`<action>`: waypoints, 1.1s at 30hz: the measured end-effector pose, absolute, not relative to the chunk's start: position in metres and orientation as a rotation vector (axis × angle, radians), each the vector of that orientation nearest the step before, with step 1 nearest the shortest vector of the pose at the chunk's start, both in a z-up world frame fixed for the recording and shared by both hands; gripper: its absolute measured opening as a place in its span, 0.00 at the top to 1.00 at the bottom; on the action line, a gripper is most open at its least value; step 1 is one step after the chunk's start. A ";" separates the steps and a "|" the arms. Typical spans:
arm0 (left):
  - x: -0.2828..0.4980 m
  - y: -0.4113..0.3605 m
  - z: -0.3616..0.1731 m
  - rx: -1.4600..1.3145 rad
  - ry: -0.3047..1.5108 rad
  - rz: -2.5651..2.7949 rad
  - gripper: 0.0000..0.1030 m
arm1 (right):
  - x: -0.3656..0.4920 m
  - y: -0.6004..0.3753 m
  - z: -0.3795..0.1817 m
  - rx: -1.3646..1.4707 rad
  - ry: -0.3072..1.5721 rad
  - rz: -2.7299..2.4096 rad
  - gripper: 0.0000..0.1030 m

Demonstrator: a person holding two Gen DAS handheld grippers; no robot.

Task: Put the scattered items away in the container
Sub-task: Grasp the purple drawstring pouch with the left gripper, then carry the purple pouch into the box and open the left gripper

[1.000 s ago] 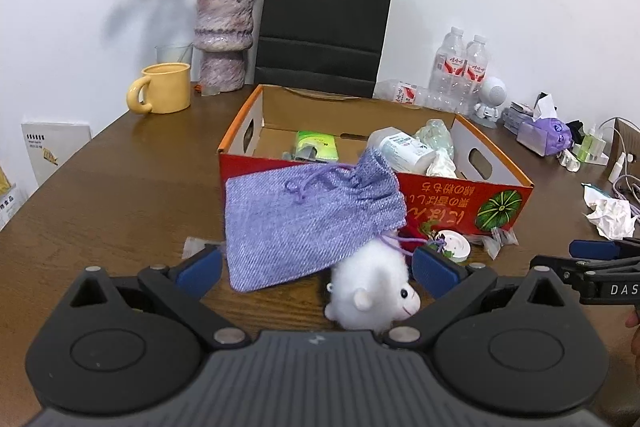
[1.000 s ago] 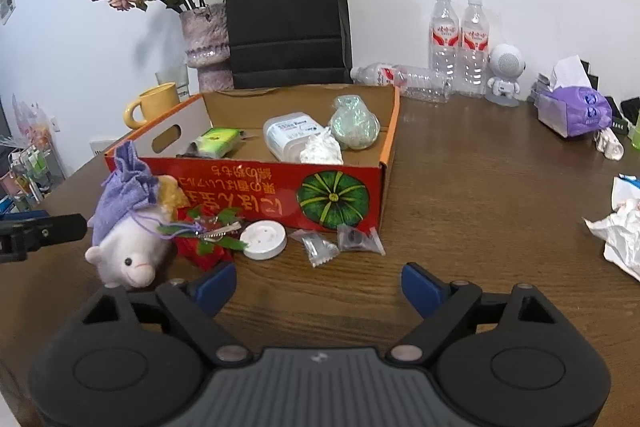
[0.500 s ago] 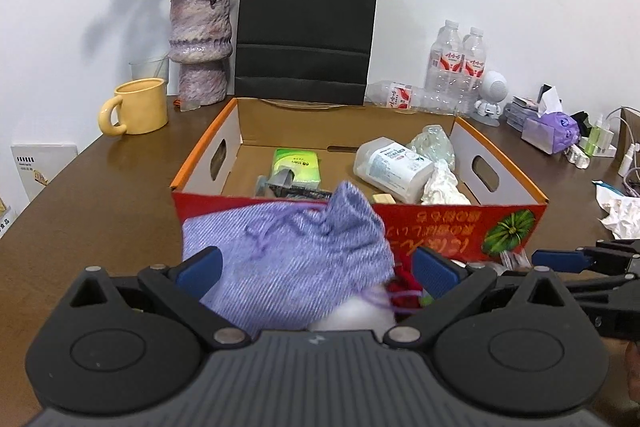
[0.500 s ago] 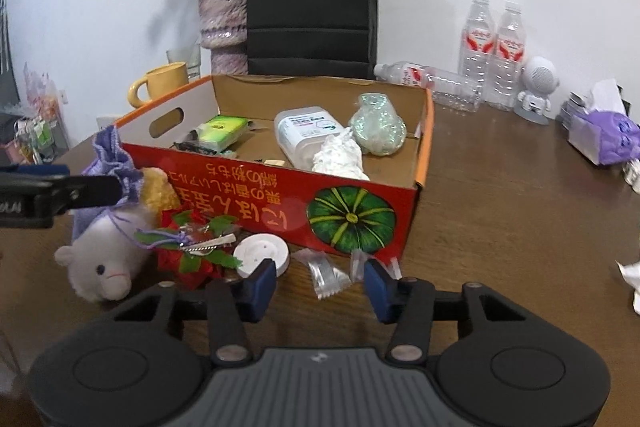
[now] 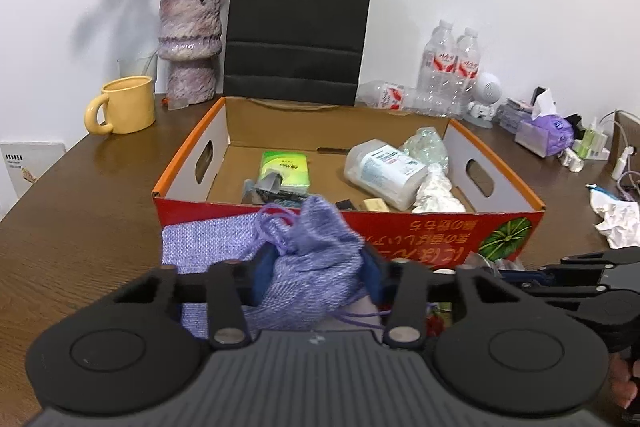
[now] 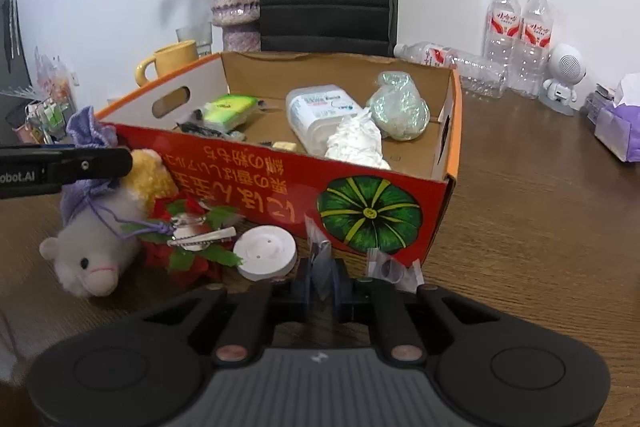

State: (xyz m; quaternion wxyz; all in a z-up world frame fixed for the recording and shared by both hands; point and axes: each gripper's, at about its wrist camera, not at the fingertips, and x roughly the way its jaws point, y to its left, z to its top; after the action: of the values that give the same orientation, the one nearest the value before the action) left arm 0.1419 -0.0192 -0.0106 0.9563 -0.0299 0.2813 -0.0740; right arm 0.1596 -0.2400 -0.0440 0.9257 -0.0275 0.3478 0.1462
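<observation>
Left wrist view, table (image 5: 100,195): brown wood, carrying everything; I work at its near edge.
Cardboard box (image 5: 440,227): the container, red front wall with a green pumpkin print, orange rim, standing mid-table behind my fingers; a green packet, a white tub, a crumpled white wad and a shiny clear bag lie inside.
Black paper bag (image 5: 298,23): upright at the far edge, just behind the box.
Vase (image 5: 189,41): purple-grey, with dried roses, at the far left beside the paper bag; a yellow mug (image 5: 124,105) stands to its left.
Purple pouch (image 5: 312,267): drawstring cloth bag lying against the box's front wall, outside it.
My left gripper (image 5: 316,273): my jaws have just been closing and now pinch the gathered neck of the purple pouch, pads pressing the cloth from both sides.
White plush animal (image 6: 90,247): on the table just left of the box front, touching the pouch, under my left finger in the right wrist view.
Red flower clip (image 6: 188,239): beside the plush, a metal hair clip across it.
White round disc (image 6: 265,253): flat on the table, near the box's front wall.
My right gripper (image 6: 322,285): jaws have just been closing and now squeeze a small clear packet (image 6: 321,259), which stands up between the pads.
Second clear packet (image 6: 394,267): on the table just right of my fingers.
</observation>
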 end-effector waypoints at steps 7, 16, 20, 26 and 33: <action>0.123 -0.010 0.004 -0.091 0.525 -0.156 0.65 | 0.146 -0.240 -0.030 -0.040 0.667 0.306 0.91; 0.100 0.004 0.024 -0.120 0.445 -0.143 0.64 | 0.126 -0.240 -0.010 -0.026 0.623 0.294 0.91; 0.095 0.006 0.034 -0.116 0.410 -0.145 0.64 | 0.119 -0.238 0.002 -0.021 0.593 0.289 0.91; 0.103 0.006 0.052 -0.105 0.360 -0.173 0.64 | 0.124 -0.238 0.020 -0.011 0.551 0.275 0.91; 0.144 -0.003 0.066 -0.091 0.346 -0.210 0.64 | 0.155 -0.236 0.036 0.006 0.515 0.264 0.91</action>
State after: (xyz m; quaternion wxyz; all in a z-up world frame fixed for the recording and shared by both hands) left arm 0.1436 -0.0030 0.0659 0.9785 -0.0453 0.1720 -0.1044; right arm 0.1554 -0.2357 0.0357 0.9584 0.0031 0.2540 0.1301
